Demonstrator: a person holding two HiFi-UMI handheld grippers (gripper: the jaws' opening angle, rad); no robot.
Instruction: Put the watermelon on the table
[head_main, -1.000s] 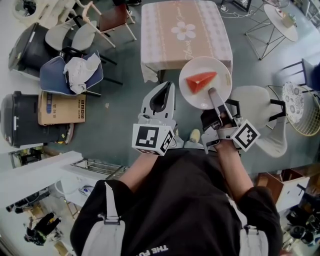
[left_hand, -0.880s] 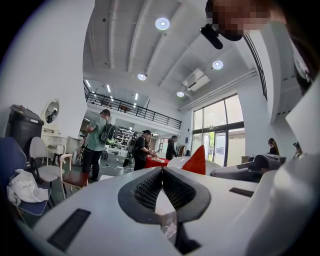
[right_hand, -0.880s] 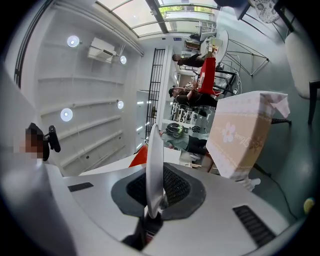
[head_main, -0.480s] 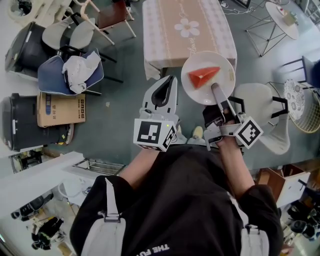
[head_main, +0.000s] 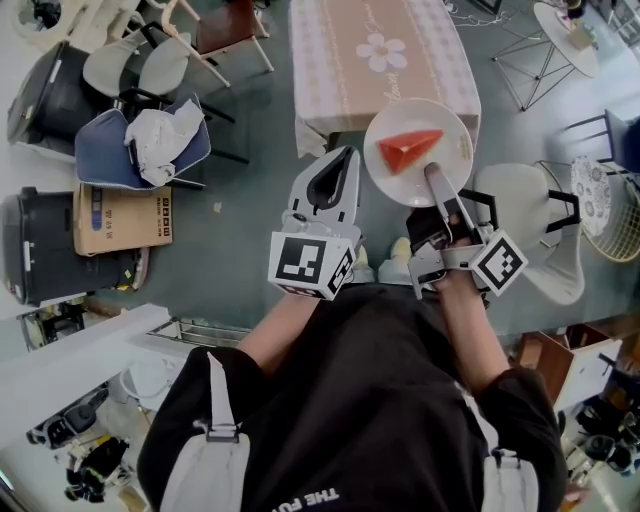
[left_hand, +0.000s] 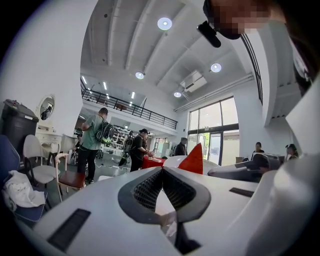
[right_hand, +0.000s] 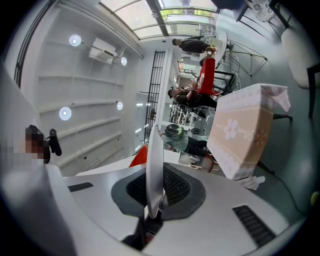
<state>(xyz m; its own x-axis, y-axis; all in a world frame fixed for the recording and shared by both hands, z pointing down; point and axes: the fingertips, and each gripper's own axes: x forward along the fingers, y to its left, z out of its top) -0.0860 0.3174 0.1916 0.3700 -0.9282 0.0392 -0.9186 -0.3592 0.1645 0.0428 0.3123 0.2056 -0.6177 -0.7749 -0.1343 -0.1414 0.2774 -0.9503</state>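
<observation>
A: Head view first: which step are we on?
B: The carry, I'd say. The right gripper is clamped tight on the near rim of the plate, and the watermelon lies on it, one red slice just left of centre
A: And the left gripper?
B: Jaws together on nothing, just left of the plate and not touching it
A: Is the plate at the table yet?
B: From above it overlaps the near right corner, but the right gripper view shows the table some way ahead, so I judge it not set down
A: What does the next move call for?
B: Bring the plate further over the table, keep it flat so the watermelon can't slide, lower it till it rests, then let go
A: Anything else on the plate or the table?
B: Only the watermelon on the plate; I see nothing standing on the table
</observation>
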